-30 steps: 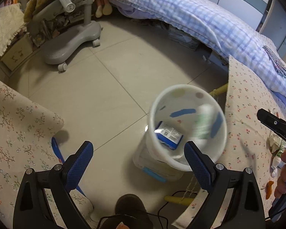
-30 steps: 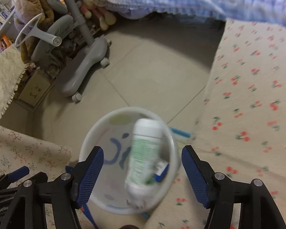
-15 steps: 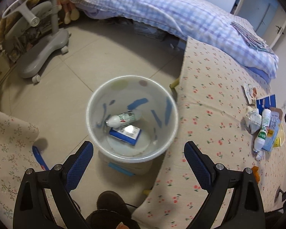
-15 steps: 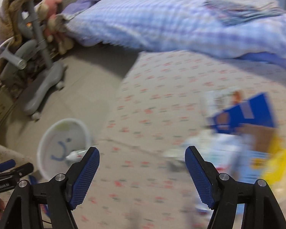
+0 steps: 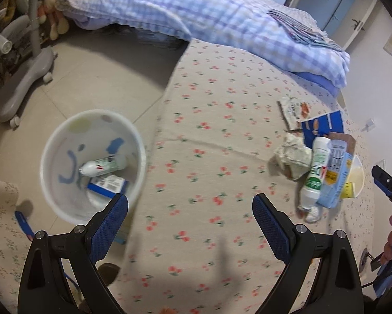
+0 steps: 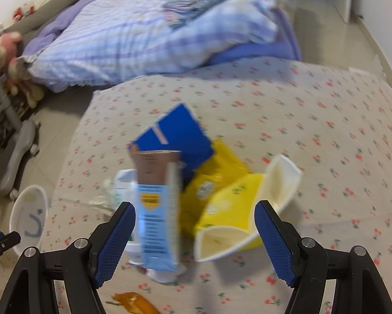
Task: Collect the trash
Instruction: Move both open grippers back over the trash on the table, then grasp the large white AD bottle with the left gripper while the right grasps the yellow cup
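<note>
White plastic bin (image 5: 65,141) on the floor beside the tabletop's (image 5: 209,157) left edge already contains a bottle (image 5: 101,166) and a blue box (image 5: 107,184). Remaining trash pile (image 6: 196,183) lies near the tabletop's right edge. Left gripper (image 5: 189,216) and right gripper (image 6: 194,231) are wide open, empty.

Colours on my feed: cherry-print cloth and bright litter

I see a beige tablecloth (image 6: 313,130) with red cherries, a light-blue carton (image 6: 156,225), yellow packet (image 6: 222,183), dark-blue wrapper (image 6: 180,133); lower left, a white bin (image 5: 65,136) with blue marks.
</note>
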### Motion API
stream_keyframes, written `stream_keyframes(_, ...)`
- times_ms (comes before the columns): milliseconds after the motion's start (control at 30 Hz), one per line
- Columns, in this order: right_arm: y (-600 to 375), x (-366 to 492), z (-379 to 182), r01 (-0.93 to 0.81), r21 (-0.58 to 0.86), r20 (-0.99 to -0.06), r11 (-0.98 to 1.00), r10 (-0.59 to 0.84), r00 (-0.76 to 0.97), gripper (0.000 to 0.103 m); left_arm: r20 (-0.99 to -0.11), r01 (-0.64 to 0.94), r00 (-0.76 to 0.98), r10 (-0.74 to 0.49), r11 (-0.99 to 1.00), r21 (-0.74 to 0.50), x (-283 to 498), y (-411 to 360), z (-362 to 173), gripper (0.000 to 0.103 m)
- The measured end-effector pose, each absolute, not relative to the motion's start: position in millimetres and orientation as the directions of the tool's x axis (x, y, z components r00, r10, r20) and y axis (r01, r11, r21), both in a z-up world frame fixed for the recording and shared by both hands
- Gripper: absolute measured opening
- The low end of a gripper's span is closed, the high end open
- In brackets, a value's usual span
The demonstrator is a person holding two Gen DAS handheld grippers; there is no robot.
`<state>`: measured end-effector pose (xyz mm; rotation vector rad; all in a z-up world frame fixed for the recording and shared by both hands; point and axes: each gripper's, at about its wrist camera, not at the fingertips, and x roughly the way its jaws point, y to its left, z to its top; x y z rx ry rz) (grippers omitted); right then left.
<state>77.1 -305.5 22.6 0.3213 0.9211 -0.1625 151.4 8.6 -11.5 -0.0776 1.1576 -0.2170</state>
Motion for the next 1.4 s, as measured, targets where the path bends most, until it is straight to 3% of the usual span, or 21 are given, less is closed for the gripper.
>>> stream_keyframes(733,-363.8,91.9,-44.0,0.439,0.264,-0.895,0.859,0.048,0.444,0.079,-0.896,0.204,0.315,-0.312,0.945,-0.257,163.5,-104.2,-24.0,0.097)
stream_keyframes(800,-363.5,92.0,-52.2,0.436,0.246,-0.903,0.866,0.041,0.428,0.071,-0.895,0.215,0.318,-0.312,0.944,-0.252,162.8,-111.9,-25.0,0.097)
stream_keyframes(833,-363.1,92.4,-58.3,0.427,0.238,-0.91,0.872,0.047,0.412,0.051,-0.893,0.224,0.318,-0.318,0.941,-0.255,162.1,-115.4,-25.3,0.097)
stream_keyframes(867,-364.0,92.3,-61.0,0.412,0.267,-0.905,0.871,0.079,0.419,0.037,-0.892,0.23,0.317,-0.323,0.938,-0.258,161.5,-117.7,-25.4,0.097)
stream_keyframes(967,-370.1,87.2,-53.5,0.41,0.275,-0.893,0.87,0.073,0.443,0.026,-0.885,0.26,0.308,-0.349,0.926,-0.275,158.0,-127.1,-26.8,0.092)
stream_keyframes(1200,-390.6,56.1,-27.9,0.398,0.269,-0.862,0.877,0.034,0.507,0.024,-0.874,0.332,0.252,-0.415,0.886,-0.324,154.7,-155.8,-35.5,0.063)
stream_keyframes(1300,-397.9,43.4,-21.5,0.398,0.257,-0.855,0.881,0.015,0.518,0.024,-0.875,0.362,0.251,-0.415,0.878,-0.313,154.0,-169.3,-38.0,0.055)
stream_keyframes(1400,-405.9,33.6,-19.5,0.404,0.276,-0.853,0.872,0.028,0.521,0.024,-0.88,0.374,0.26,-0.397,0.882,-0.288,153.6,-180.3,-42.5,0.054)
